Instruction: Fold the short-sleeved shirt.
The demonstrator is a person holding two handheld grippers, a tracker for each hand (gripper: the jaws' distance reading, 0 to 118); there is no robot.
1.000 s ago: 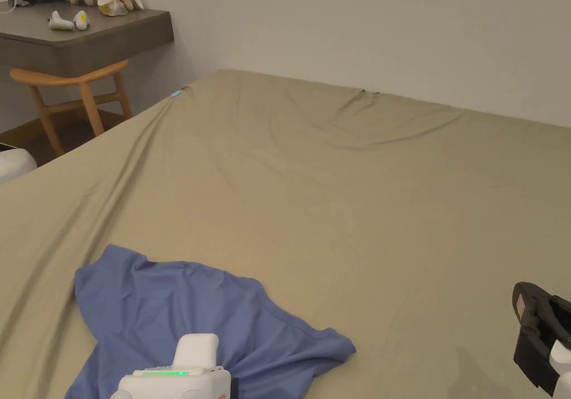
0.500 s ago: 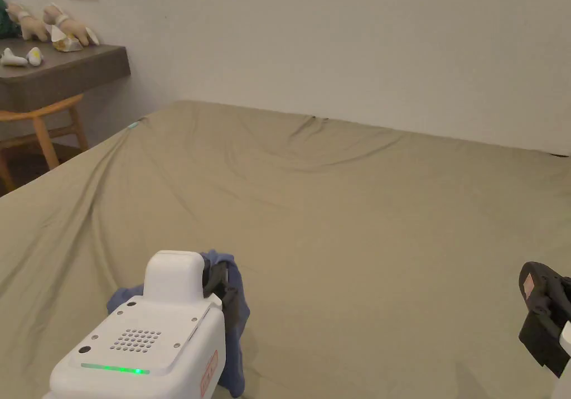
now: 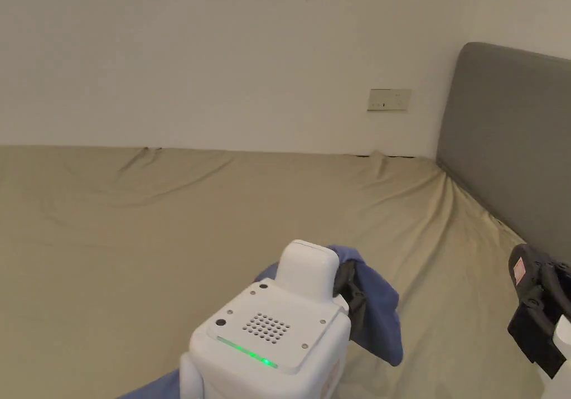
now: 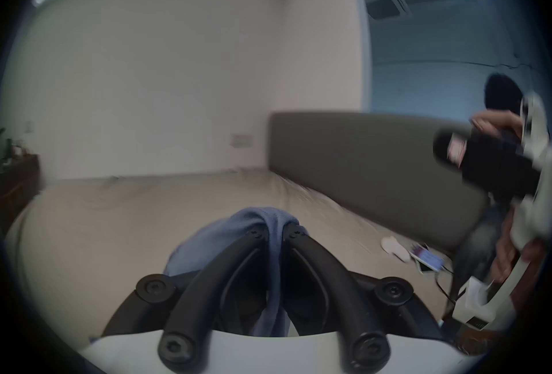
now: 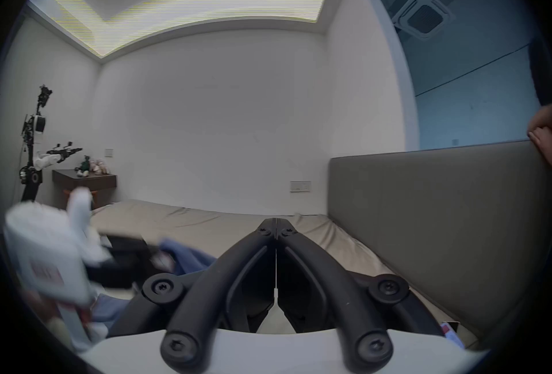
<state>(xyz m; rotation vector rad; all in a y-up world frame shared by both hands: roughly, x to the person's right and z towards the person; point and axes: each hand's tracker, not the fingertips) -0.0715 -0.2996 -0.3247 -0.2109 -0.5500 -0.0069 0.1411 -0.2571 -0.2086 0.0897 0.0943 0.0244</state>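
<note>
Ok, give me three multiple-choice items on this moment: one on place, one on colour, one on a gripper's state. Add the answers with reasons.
1. Where is the grey headboard relative to the bed in the head view?
A. at its right edge
B. at its left edge
C. under it

2. What colour is the shirt?
A. red
B. blue
C. white

3. What is the left hand-held gripper doing?
A. hanging open
B. shut on nothing
C. shut on the shirt

Answers: 1 A, the padded panel rises along the right side of the sheet. 2 B, blue cloth drapes past the jaws. 3 C, in the left gripper view both jaws pinch a fold of cloth.
</note>
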